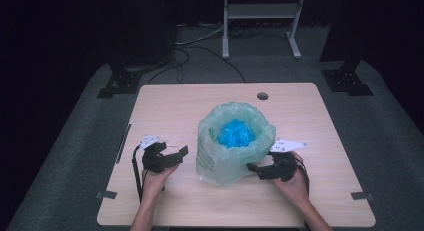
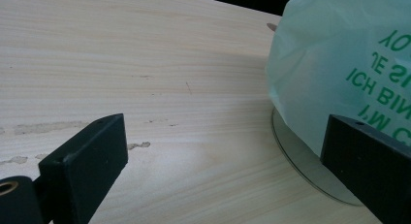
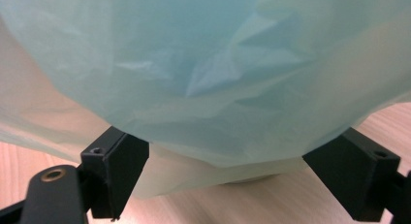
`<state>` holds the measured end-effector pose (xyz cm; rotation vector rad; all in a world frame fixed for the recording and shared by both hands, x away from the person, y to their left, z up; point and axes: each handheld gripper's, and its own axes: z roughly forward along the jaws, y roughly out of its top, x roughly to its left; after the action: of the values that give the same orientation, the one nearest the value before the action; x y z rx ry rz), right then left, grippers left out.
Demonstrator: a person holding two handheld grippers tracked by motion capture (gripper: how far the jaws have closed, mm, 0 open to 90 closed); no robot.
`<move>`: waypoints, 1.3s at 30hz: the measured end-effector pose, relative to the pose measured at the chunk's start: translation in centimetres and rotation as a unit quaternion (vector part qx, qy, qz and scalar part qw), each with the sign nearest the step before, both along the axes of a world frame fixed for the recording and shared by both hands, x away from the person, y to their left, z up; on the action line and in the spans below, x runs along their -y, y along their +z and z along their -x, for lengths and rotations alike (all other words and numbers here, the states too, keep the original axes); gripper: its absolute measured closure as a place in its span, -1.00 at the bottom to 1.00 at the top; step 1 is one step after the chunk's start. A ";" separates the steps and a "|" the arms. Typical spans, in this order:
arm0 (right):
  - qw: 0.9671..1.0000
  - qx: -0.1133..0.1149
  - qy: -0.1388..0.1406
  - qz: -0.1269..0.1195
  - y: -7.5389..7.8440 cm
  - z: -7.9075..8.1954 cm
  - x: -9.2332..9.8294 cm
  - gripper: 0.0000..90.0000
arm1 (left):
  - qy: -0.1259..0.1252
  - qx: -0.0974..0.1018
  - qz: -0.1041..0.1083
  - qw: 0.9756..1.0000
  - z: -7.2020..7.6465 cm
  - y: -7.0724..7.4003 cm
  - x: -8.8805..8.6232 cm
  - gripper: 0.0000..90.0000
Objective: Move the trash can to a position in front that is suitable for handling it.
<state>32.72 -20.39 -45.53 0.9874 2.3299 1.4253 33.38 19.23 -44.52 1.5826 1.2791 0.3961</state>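
Note:
A pale green plastic bag (image 1: 225, 158) with green print lines a round container in the middle of the wooden table (image 1: 165, 106). Inside it lies a crumpled blue mass (image 1: 236, 133). My left gripper (image 1: 180, 157) stands open just left of the bag, nothing between its jaws. In the left gripper view the gripper (image 2: 228, 161) faces bare wood, with the bag (image 2: 339, 64) and the container's round base (image 2: 300, 156) at the right. My right gripper (image 1: 254, 170) is open at the bag's lower right. In the right gripper view the gripper (image 3: 232, 170) sits low under the bulging bag (image 3: 203, 64).
A round hole (image 1: 262, 96) is in the table behind the bag. Beyond the table are a white frame stand (image 1: 260, 21), black stand feet (image 1: 117, 83) (image 1: 347, 81) and cables on the grey floor. Tape tabs mark the table's front corners.

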 end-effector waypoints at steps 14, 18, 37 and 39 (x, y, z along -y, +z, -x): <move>1.000 0.006 0.011 0.011 0.6 -2.5 -2.1 -0.64 | 0.006 0.000 -0.004 1.000 0.0 -0.1 -0.3 -0.96; 1.000 0.008 0.013 0.009 0.8 -3.3 -2.9 -0.64 | 0.006 0.000 -0.005 1.000 -0.1 -0.1 -0.3 -0.96; 1.000 0.014 0.023 0.008 1.6 -6.5 -6.4 -0.64 | 0.015 -0.005 -0.007 1.000 -0.1 -0.2 -0.9 -0.96; 1.000 0.013 0.024 0.007 1.6 -6.9 -6.8 -0.64 | 0.017 -0.006 -0.006 1.000 -0.2 -0.3 -1.0 -0.96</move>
<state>39.58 -13.59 -43.92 0.9079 2.3571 1.4283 33.55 20.19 -44.77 1.5778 1.3165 0.4169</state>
